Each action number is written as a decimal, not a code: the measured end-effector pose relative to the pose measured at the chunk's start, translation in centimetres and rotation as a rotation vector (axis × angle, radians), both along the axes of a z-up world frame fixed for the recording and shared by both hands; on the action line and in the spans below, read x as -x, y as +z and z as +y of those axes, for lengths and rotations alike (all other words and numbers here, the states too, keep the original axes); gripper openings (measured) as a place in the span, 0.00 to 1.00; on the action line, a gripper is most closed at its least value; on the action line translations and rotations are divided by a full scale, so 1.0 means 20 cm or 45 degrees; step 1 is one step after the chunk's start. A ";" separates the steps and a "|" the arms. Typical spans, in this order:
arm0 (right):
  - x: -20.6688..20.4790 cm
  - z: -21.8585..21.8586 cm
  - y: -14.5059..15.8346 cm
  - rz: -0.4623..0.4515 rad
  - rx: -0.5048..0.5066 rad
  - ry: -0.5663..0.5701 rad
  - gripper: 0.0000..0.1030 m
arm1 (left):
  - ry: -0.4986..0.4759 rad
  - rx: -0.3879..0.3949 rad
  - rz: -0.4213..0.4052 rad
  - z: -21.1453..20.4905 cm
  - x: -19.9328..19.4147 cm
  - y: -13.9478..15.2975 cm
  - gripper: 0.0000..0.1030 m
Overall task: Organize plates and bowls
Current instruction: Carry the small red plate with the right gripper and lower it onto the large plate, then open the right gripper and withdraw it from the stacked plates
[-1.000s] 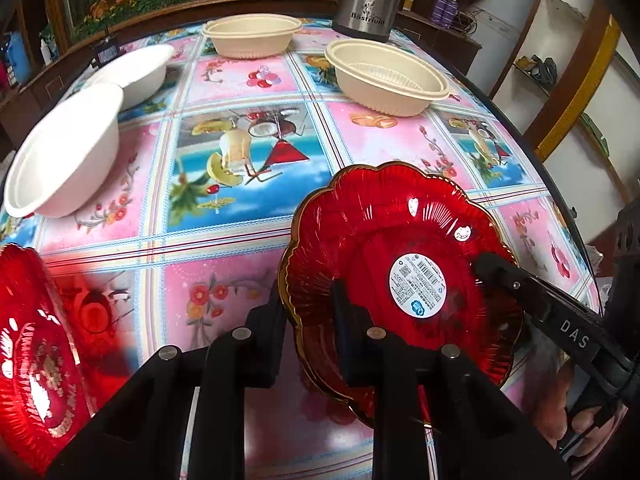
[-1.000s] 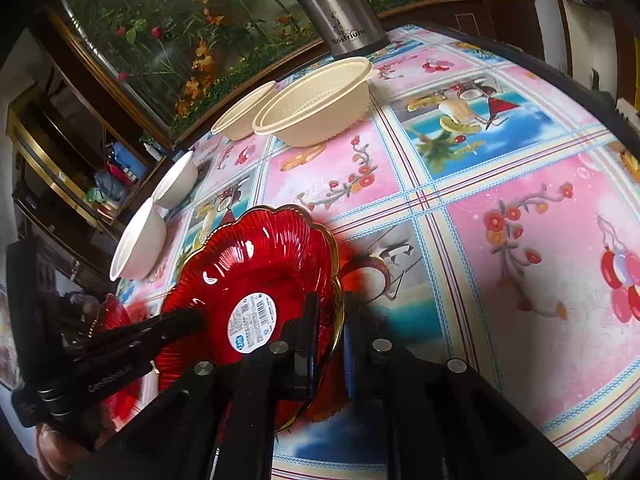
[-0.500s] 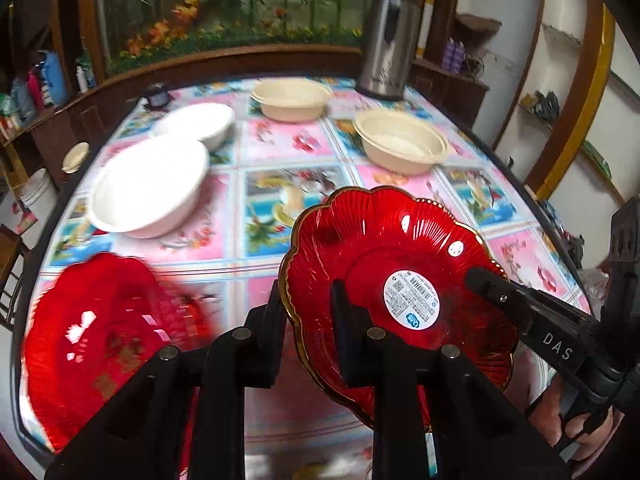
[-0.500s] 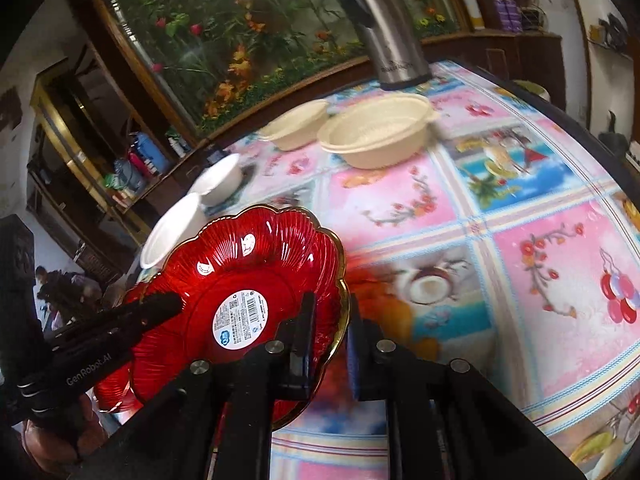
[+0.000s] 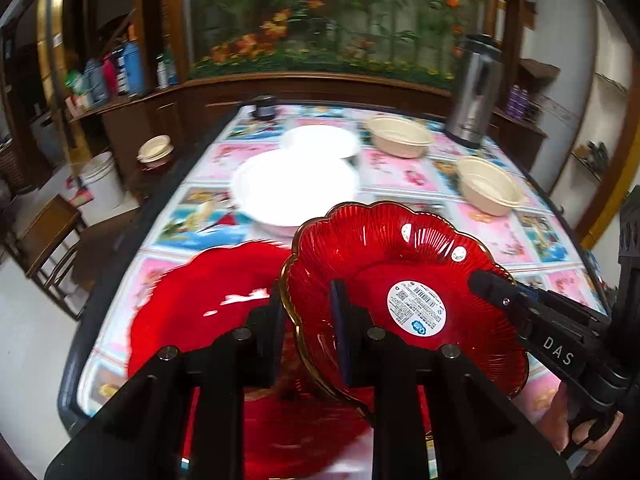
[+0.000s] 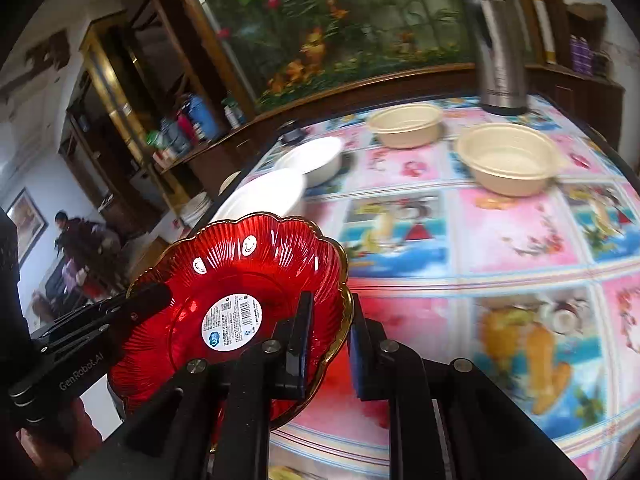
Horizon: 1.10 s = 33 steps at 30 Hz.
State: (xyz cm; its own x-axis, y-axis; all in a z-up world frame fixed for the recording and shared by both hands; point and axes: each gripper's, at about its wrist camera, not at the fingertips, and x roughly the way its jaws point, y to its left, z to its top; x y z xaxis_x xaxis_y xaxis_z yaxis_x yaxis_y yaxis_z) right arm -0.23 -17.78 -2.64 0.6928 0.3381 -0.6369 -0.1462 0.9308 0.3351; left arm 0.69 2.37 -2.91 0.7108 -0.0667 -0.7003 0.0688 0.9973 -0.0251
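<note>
A red scalloped plate (image 5: 400, 264) with a white sticker is lifted off the table and tilted. My left gripper (image 5: 308, 320) is shut on its left rim. My right gripper (image 6: 328, 340) is shut on the opposite rim of the plate (image 6: 248, 276). A second red plate (image 5: 200, 300) lies on the table below and to the left, partly under the held one. Two white bowls (image 5: 296, 188) (image 5: 320, 140) sit behind it. Two beige bowls (image 5: 400, 136) (image 5: 488, 186) stand further right.
A steel thermos (image 5: 472, 92) stands at the table's far right corner, and a small dark jar (image 5: 264, 106) at the far edge. The table's left edge (image 5: 120, 240) drops to a wooden chair and a white bucket. People are in the room at far left of the right wrist view.
Both grippers have carried the held red plate up and leftward across the table. The second red plate, before at the far left, now lies right beside and partly beneath it.
</note>
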 end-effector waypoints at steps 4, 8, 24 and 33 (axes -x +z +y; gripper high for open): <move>-0.05 0.17 -0.03 0.023 0.020 0.064 0.15 | 0.074 -0.009 0.022 0.13 -0.01 -0.04 0.18; -0.07 0.31 -0.05 0.043 0.051 0.112 0.15 | 0.120 -0.028 0.039 0.21 -0.01 -0.08 0.18; -0.09 0.55 -0.16 0.037 0.250 0.177 0.18 | 0.195 -0.030 0.139 0.33 -0.06 -0.23 0.19; -0.06 0.60 -0.13 -0.068 0.366 0.208 0.37 | 0.350 -0.047 0.030 0.43 -0.02 -0.13 0.59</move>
